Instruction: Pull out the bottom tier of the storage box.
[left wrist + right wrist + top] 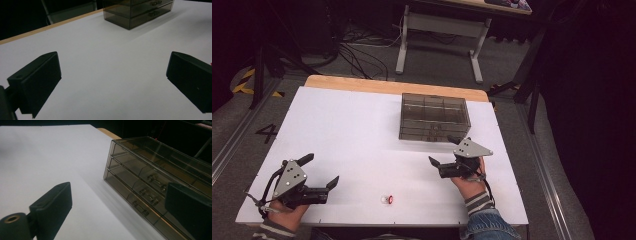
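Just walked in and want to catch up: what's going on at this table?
A person holds a two-jaw gripper in each hand over a white table. The right gripper sits just in front of a smoky clear drawer box, jaws open and empty, facing its closed drawers. The left gripper rests near the table's front left, also open with nothing between its jaws. A small red and white object lies untouched near the front edge between the hands.

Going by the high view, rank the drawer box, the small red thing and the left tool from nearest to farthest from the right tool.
1. Drawer box: just beyond the right tool, toward the table's far edge.
2. Small red thing: near the front edge, to the right tool's left.
3. Left tool: across the table, at its front left corner.
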